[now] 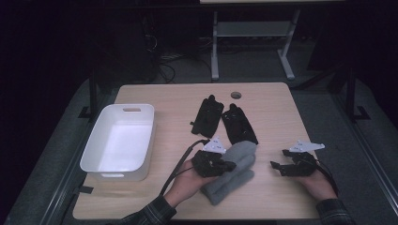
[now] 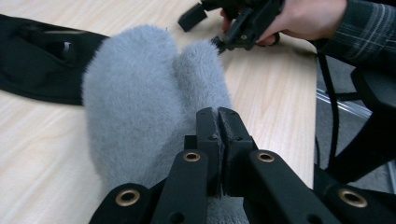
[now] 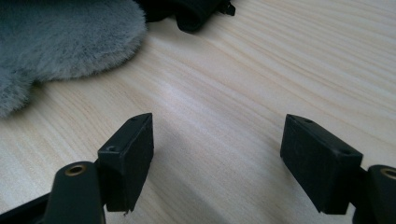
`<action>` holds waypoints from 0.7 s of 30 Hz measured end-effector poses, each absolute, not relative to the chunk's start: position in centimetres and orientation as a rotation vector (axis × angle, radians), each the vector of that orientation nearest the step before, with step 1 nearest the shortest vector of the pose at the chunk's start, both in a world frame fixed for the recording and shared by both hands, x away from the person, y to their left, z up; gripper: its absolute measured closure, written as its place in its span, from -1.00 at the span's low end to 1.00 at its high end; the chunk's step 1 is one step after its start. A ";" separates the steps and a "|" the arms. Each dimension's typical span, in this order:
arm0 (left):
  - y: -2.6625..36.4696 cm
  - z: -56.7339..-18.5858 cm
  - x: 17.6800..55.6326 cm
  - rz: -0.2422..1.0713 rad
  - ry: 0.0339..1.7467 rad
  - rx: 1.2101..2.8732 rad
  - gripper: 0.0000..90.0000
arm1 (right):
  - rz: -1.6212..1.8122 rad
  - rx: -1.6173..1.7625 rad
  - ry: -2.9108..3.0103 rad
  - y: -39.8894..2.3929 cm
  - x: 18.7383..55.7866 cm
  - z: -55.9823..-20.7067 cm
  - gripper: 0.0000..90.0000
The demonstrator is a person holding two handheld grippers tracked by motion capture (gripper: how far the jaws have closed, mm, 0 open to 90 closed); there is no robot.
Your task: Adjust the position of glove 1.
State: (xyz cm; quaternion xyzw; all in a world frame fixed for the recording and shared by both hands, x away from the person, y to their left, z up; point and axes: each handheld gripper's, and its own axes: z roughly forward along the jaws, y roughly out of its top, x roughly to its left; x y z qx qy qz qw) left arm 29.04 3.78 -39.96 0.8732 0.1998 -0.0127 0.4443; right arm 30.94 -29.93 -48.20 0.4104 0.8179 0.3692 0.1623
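Note:
A grey fluffy mitten (image 1: pixel 240 157) lies on the wooden table (image 1: pixel 164 96) near the front, between my two hands. My left gripper (image 1: pixel 230 165) rests on the mitten's left side. In the left gripper view its jaws (image 2: pixel 219 123) stand pressed together over the grey fur (image 2: pixel 135 88), and I see no fabric between the pads. To the right of the mitten, my right gripper (image 1: pixel 276 168) is held just above bare wood with its jaws wide apart (image 3: pixel 217 154) and nothing between them. The mitten's edge (image 3: pixel 60 37) lies ahead of it to the left.
Two black gloves (image 1: pixel 206 116) (image 1: pixel 239 124) lie side by side behind the mitten, one touching its far end. A white plastic bin (image 1: pixel 119 140) stands at the table's left side. A round cable hole (image 1: pixel 236 95) is near the far edge.

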 end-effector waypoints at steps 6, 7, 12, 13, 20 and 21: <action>3.3 -40.4 28.9 -0.068 0.487 2.151 0.81 | 1.054 1.171 2.334 -29.9 30.9 -48.2 -0.43; 3.3 -40.3 28.8 -0.071 0.485 2.146 0.75 | 1.054 1.171 2.334 -29.9 30.9 -48.2 -0.43; 3.7 -39.9 29.1 -0.023 0.486 2.130 0.41 | 1.054 1.171 2.334 -29.9 30.9 -48.2 -0.43; 3.9 -39.8 29.3 -0.007 0.489 2.132 0.32 | 1.053 1.171 2.334 -29.9 30.9 -48.2 -0.43; 4.6 -40.3 31.6 0.046 0.538 2.143 -0.34 | 1.054 1.171 2.334 -29.9 30.9 -48.2 -0.43; 4.6 -40.4 31.9 0.046 0.537 2.147 -0.41 | 1.054 1.171 2.333 -29.9 30.9 -48.2 -0.43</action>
